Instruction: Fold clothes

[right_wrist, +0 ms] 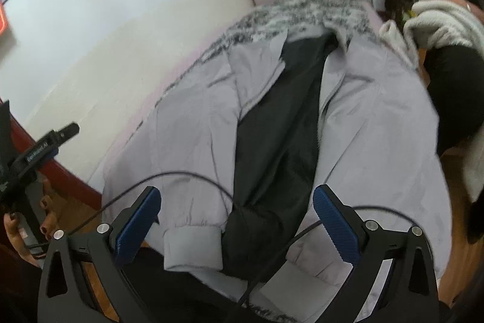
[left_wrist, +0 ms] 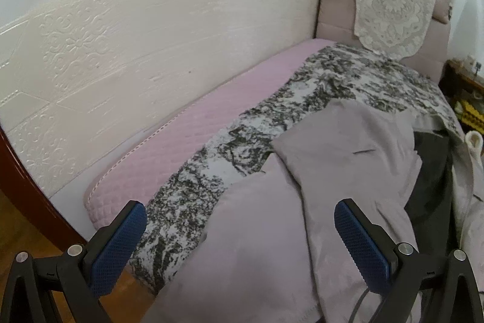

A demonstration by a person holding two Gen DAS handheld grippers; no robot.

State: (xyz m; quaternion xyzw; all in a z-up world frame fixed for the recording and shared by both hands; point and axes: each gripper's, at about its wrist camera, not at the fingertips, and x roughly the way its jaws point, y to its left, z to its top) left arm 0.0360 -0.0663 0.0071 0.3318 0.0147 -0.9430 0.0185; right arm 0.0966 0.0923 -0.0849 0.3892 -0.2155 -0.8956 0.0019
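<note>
Both claws stand spread with nothing between the pads. My left gripper (left_wrist: 240,220) hangs over the near edge of the bed, its blue pads (left_wrist: 119,244) wide apart, with the lilac-grey jacket (left_wrist: 332,171) below and ahead of it; whether a pad touches the cloth I cannot tell. My right gripper (right_wrist: 237,205) hangs above the same jacket (right_wrist: 187,126), jaws equally wide, holding nothing.

From the right wrist view, the jacket lies open on its back along the bed, front panels spread to either side and the black lining (right_wrist: 278,126) exposed down the middle. One sleeve lies along the near left side, its ribbed cuff (right_wrist: 192,247) at the foot of the bed between my pads. A thin black cable (right_wrist: 181,174) loops across the lower jacket.

Under the jacket lies a grey-and-white mottled bed cover (left_wrist: 217,159), and beside that, toward the wall, a pink quilted pad (left_wrist: 181,141). At the far end stands a mauve padded headboard (left_wrist: 335,5) with a lace cloth (left_wrist: 390,8) draped over it. An embossed cream wall panel (left_wrist: 121,56) runs along the bed's far side.

At the left edge of the right view, my left hand (right_wrist: 18,229), nails dark, grips the other handle. A fluffy white garment (right_wrist: 438,23) lies to the right of the bed.
</note>
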